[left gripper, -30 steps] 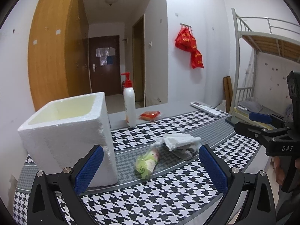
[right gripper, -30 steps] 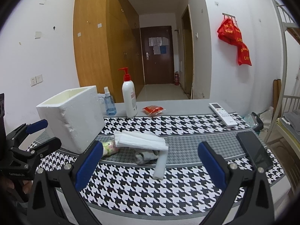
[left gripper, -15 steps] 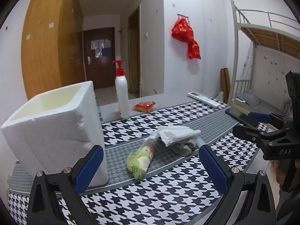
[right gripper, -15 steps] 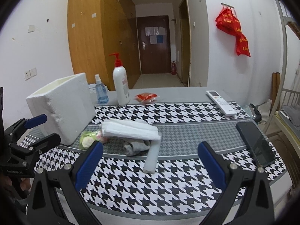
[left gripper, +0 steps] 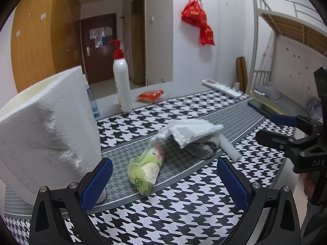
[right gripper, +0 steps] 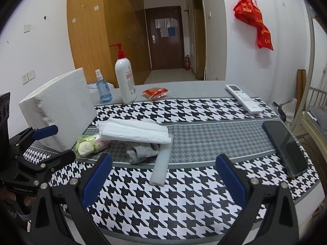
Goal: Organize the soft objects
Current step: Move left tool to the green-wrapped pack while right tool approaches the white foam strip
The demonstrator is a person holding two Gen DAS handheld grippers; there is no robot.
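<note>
A green plastic bag (left gripper: 145, 169) with soft items lies on the houndstooth cloth, just ahead of my open left gripper (left gripper: 163, 180). Behind it sit folded white foam sheets (left gripper: 192, 129) over a grey sock (left gripper: 201, 149), with a white foam bar (left gripper: 227, 147) at their right. The white foam box (left gripper: 45, 126) stands at the left, close to my left finger. In the right wrist view the bag (right gripper: 87, 145), foam sheets (right gripper: 134, 131), sock (right gripper: 142, 152) and foam bar (right gripper: 162, 163) lie ahead-left of my open right gripper (right gripper: 163, 180). Both grippers hold nothing.
A white pump bottle (right gripper: 125, 81), a blue spray bottle (right gripper: 103, 88) and a red packet (right gripper: 156, 92) stand at the table's back. A remote (right gripper: 243, 99) and a dark phone (right gripper: 285, 146) lie at the right. A bunk bed (left gripper: 286, 47) stands beyond the table's right end.
Both grippers have moved forward and lower toward the pile; the bag, sheets and foam box look larger and nearer. Nothing on the table has moved.
</note>
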